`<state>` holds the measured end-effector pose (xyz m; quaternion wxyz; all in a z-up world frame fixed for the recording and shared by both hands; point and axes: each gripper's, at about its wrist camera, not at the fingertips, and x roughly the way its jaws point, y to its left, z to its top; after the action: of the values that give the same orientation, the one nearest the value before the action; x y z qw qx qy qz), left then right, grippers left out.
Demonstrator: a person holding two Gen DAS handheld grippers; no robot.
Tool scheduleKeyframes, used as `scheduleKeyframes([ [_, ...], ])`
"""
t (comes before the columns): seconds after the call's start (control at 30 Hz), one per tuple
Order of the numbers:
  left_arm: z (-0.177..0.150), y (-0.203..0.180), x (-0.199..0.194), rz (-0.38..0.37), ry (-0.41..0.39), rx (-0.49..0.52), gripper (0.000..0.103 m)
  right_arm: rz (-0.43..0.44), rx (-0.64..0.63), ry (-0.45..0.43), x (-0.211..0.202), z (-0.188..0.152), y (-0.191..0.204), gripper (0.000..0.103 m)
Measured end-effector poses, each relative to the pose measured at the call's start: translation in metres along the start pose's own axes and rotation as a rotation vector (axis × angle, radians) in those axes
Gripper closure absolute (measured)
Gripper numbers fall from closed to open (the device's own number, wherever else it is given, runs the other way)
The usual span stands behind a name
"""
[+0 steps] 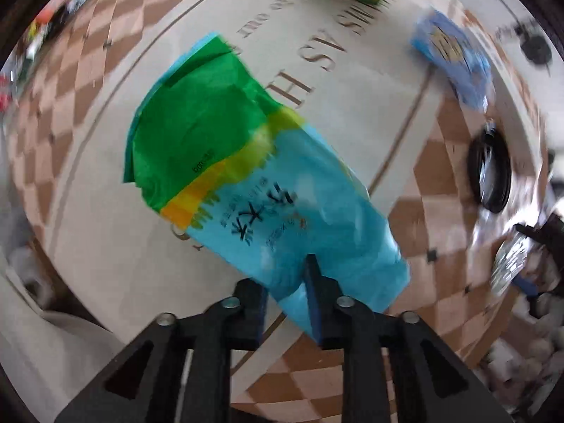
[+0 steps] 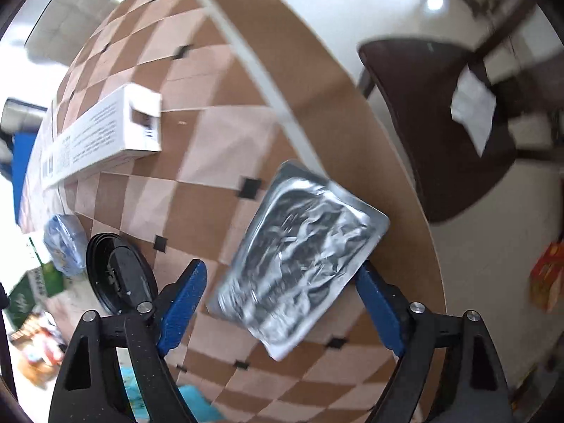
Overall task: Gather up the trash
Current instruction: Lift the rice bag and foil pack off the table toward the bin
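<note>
Two grippers point down over a checkered brown-and-tan tablecloth [image 2: 218,134]. The left gripper [image 1: 287,282] has its blue-padded jaws nearly together, pinching the bottom edge of a crinkled turquoise, green and yellow plastic snack bag [image 1: 253,183], which hangs above the cloth's pale round centre. The right gripper [image 2: 282,292] stands wide, its jaws either side of a flat crumpled silver foil pouch [image 2: 296,250] lying near the table's edge; whether the pads touch it is unclear. A white cardboard box [image 2: 102,134] lies well apart.
</note>
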<state>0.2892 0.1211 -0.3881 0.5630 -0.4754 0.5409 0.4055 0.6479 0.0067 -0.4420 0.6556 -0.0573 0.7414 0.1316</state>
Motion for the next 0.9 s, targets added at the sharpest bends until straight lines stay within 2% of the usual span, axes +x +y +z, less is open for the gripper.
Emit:
scheduleKeyframes([
  [0.07,0.004,0.009,0.001,-0.038,0.01,-0.057,0.079,-0.058,-0.08,0.002,0.004,0.003,0.02,0.015],
  [0.2,0.013,0.026,-0.002,-0.088,-0.002,-0.16,0.075,-0.145,-0.156,-0.022,0.008,-0.002,0.034,0.014],
  [0.3,0.023,0.041,-0.003,-0.106,-0.007,-0.213,0.063,-0.158,-0.223,-0.063,0.006,-0.012,0.044,0.017],
  [0.37,0.032,0.056,-0.002,-0.1,-0.01,-0.242,0.037,-0.158,-0.281,-0.095,0.003,-0.023,0.05,0.024],
  [0.4,0.032,0.061,0.0,-0.109,-0.011,-0.26,0.038,-0.157,-0.31,-0.11,0.001,-0.027,0.053,0.031],
  [0.47,0.038,0.067,0.001,-0.123,-0.031,-0.285,0.036,-0.153,-0.385,-0.125,0.0,-0.034,0.059,0.038],
  [0.53,0.033,0.075,-0.003,-0.113,-0.048,-0.288,0.038,-0.151,-0.437,-0.129,0.001,-0.038,0.064,0.038],
  [0.57,0.03,0.076,-0.007,-0.106,-0.069,-0.285,0.046,-0.152,-0.463,-0.133,0.002,-0.037,0.068,0.038],
  [0.6,0.026,0.076,-0.012,-0.096,-0.088,-0.273,0.058,-0.153,-0.486,-0.141,0.002,-0.04,0.068,0.038],
  [0.63,0.024,0.072,-0.016,-0.097,-0.1,-0.254,0.084,-0.152,-0.497,-0.147,0.0,-0.042,0.069,0.038],
  [0.67,0.023,0.068,-0.02,-0.098,-0.112,-0.229,0.093,-0.149,-0.503,-0.15,-0.001,-0.043,0.067,0.038],
  [0.77,0.03,0.058,-0.039,-0.067,-0.164,-0.151,0.098,-0.119,-0.497,-0.14,-0.002,-0.044,0.061,0.038],
  [0.9,0.023,0.042,-0.061,-0.032,-0.232,-0.051,0.101,-0.08,-0.49,-0.134,-0.005,-0.045,0.047,0.038],
])
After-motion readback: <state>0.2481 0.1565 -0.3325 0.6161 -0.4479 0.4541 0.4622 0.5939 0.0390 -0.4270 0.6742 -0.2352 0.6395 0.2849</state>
